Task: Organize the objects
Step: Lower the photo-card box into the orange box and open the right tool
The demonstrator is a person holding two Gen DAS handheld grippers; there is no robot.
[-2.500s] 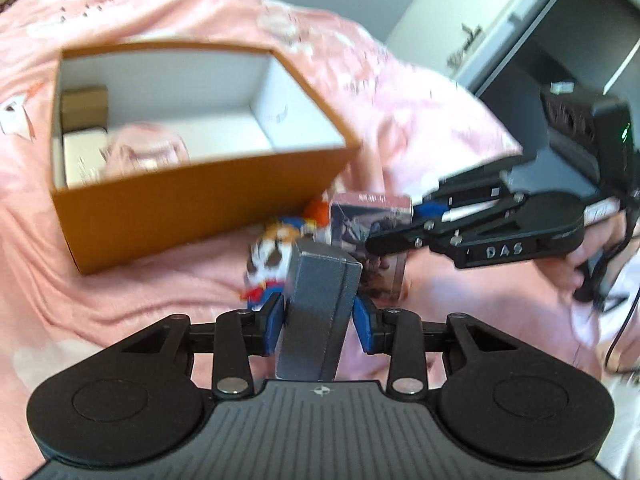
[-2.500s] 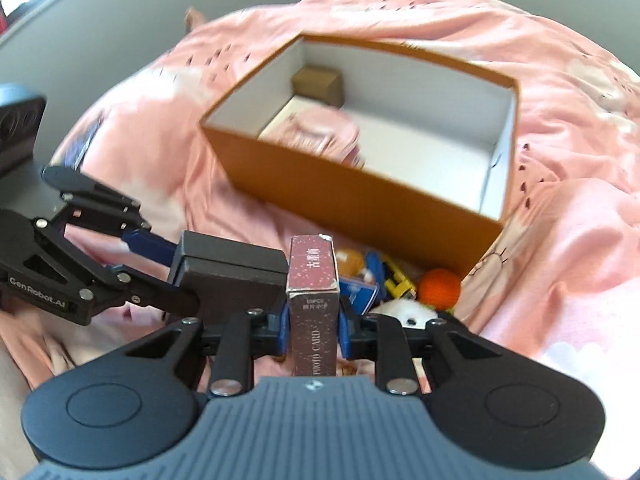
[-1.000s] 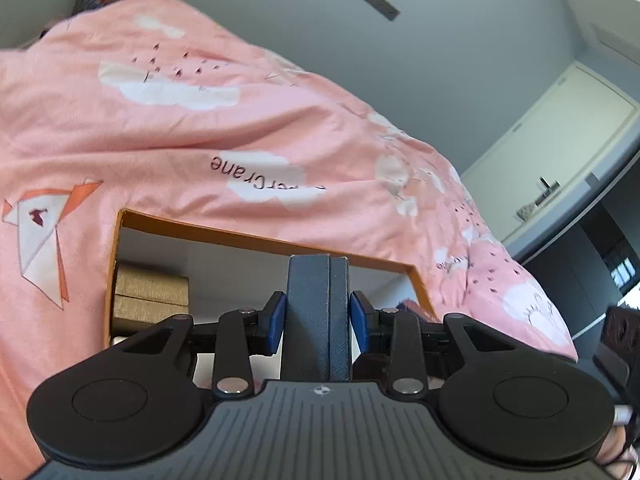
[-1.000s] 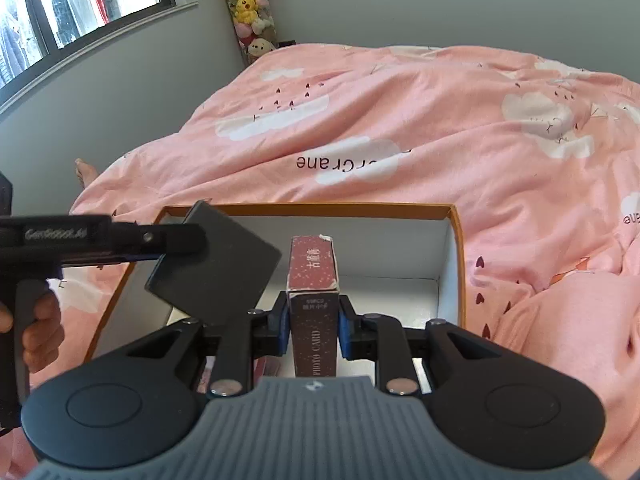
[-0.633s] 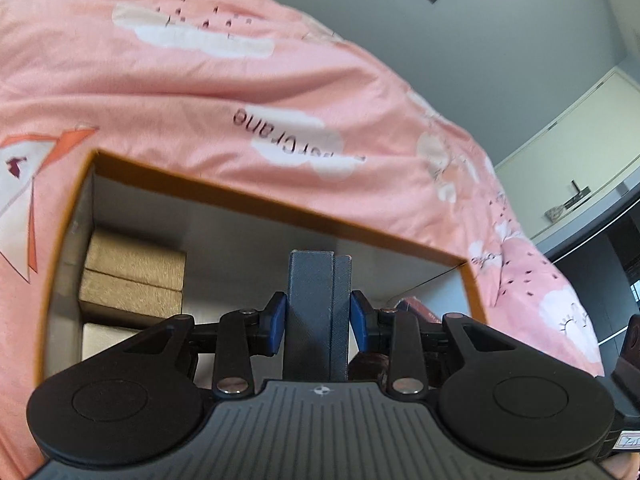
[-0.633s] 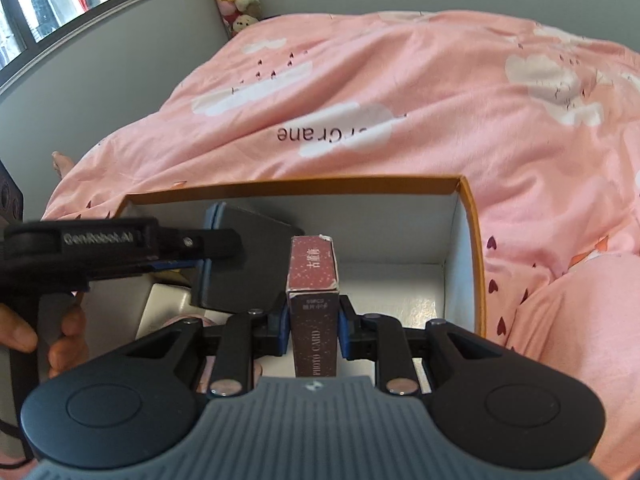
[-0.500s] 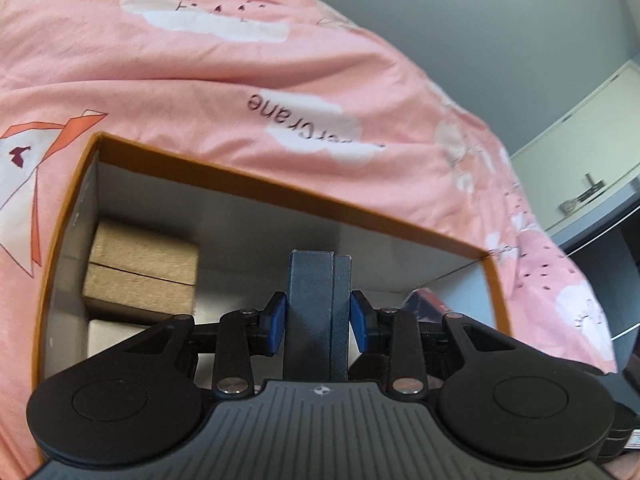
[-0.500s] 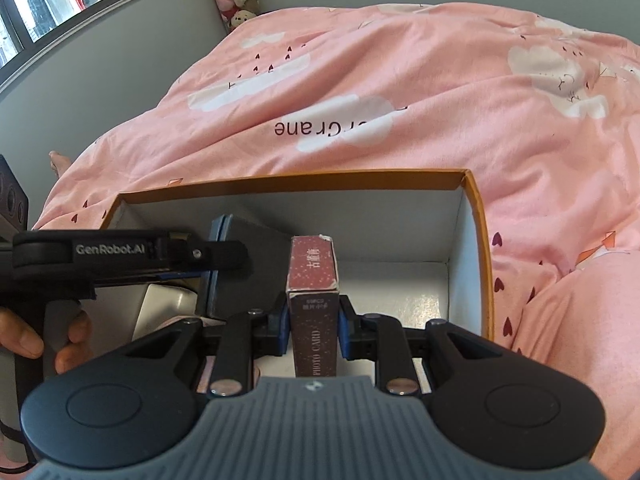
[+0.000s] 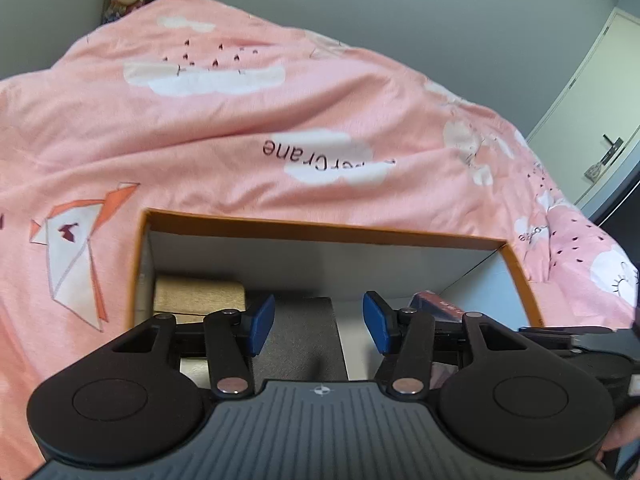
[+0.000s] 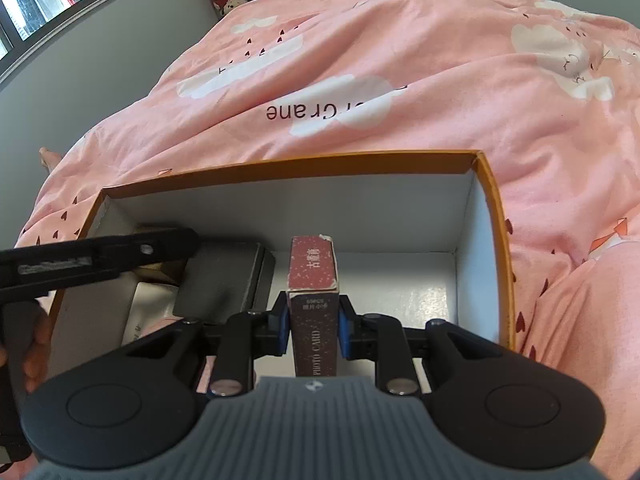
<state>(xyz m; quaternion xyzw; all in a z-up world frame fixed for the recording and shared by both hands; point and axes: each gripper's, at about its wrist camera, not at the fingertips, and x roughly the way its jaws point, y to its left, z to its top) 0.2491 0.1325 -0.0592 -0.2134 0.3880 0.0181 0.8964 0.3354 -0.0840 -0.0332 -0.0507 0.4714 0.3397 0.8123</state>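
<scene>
The grey case, which half a second ago stood clamped upright in our left gripper, now lies flat on the floor of the orange box, under the blue pads that have spread apart and touch nothing. Its long axis runs away from us, toward the far wall. Beside it sits a brown block. Our right gripper still pinches the red card box upright over the box. All rests on the pink duvet.
</scene>
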